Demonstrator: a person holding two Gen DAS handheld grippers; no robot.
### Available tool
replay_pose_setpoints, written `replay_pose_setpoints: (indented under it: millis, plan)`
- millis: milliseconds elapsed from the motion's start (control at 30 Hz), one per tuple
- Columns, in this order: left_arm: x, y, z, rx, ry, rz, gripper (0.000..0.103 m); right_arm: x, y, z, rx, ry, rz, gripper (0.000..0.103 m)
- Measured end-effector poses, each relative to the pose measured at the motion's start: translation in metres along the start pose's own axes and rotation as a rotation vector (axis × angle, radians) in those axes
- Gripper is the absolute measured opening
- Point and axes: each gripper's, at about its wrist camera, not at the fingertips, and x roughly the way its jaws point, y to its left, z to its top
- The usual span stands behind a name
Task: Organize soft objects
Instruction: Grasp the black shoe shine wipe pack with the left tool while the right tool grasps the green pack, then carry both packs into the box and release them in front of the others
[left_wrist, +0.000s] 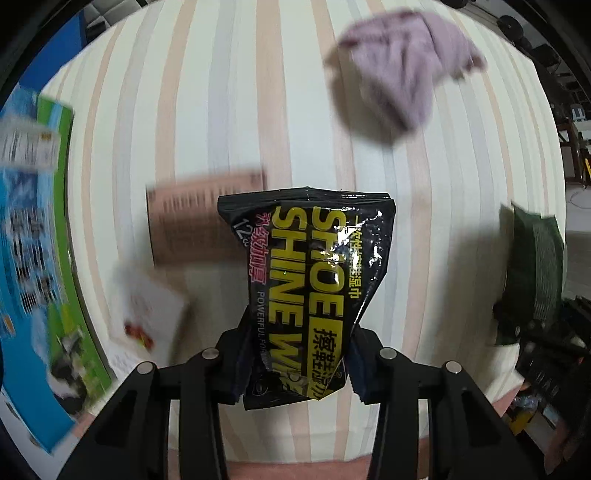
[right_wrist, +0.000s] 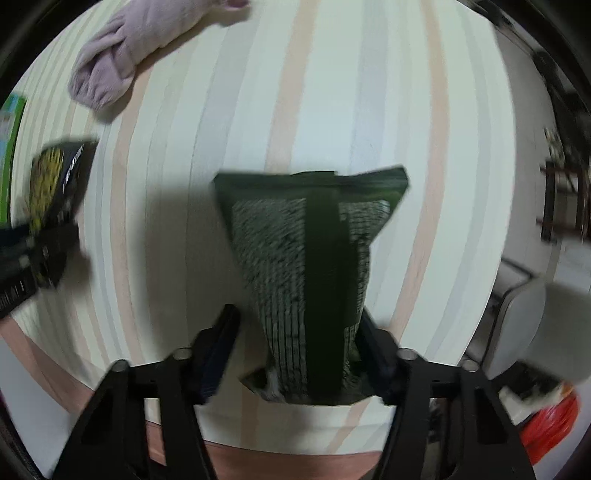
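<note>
My left gripper (left_wrist: 299, 354) is shut on a black shoe shine wipes pack (left_wrist: 314, 273) with yellow letters and holds it above the striped tablecloth (left_wrist: 207, 110). My right gripper (right_wrist: 299, 343) holds a dark green soft pack (right_wrist: 314, 258) between its fingers, lifted over the cloth; the left finger stands slightly off the pack. A crumpled lilac cloth (left_wrist: 399, 70) lies at the far side of the table; it also shows in the right wrist view (right_wrist: 122, 62). Each held pack shows at the edge of the other view: the green pack (left_wrist: 535, 273) and the black pack (right_wrist: 55, 206).
A brown flat packet (left_wrist: 192, 218) and a white packet (left_wrist: 147, 317) lie on the cloth behind the black pack. A blue and green box (left_wrist: 33, 258) stands at the left table edge. A grey object (right_wrist: 524, 328) and a red item (right_wrist: 550, 421) sit off the table at right.
</note>
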Motion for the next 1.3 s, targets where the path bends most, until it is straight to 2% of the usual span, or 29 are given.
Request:
replay_pose_setpoints:
  millis: [67,200,333,567,600,667,733,800,900,1100,1300]
  plan:
    - [0.005,-0.001,-0.018,0.009,0.009,0.005,0.04,-0.001,-0.003,-0.01,0.049,-0.003,0.033,0.044]
    - [0.013,-0.005,-0.044,0.031,0.02,0.007,0.04,0.006,0.002,-0.04,0.084,-0.041,0.013,0.043]
    - [0.017,-0.013,-0.053,0.056,0.015,0.04,0.044,0.013,0.008,-0.062,0.104,-0.055,0.024,0.044]
    - [0.016,-0.031,-0.043,0.053,-0.004,0.042,0.045,0.028,0.014,-0.064,0.157,-0.068,0.032,0.052]
    - [0.008,-0.016,-0.042,0.046,-0.013,0.036,0.043,0.029,0.015,-0.065,0.158,-0.068,0.033,0.053]
    - [0.004,-0.012,-0.055,0.038,-0.034,0.032,0.04,0.025,0.013,-0.062,0.159,-0.077,0.032,0.053]
    - [-0.004,-0.004,-0.07,0.037,-0.04,0.022,0.039,0.024,0.01,-0.065,0.156,-0.099,0.03,0.051]
    - [-0.008,0.001,-0.078,0.037,-0.052,0.005,0.039,0.017,0.021,-0.072,0.164,-0.115,0.031,0.04]
    - [-0.029,0.009,-0.088,0.05,-0.104,-0.014,0.038,0.014,0.025,-0.083,0.185,-0.13,0.078,0.037]
    - [-0.103,0.049,-0.118,0.07,-0.246,-0.073,0.038,-0.04,0.058,-0.111,0.175,-0.242,0.159,0.036]
    - [-0.173,0.127,-0.155,0.066,-0.358,-0.095,0.038,-0.114,0.143,-0.143,0.1,-0.36,0.279,0.036]
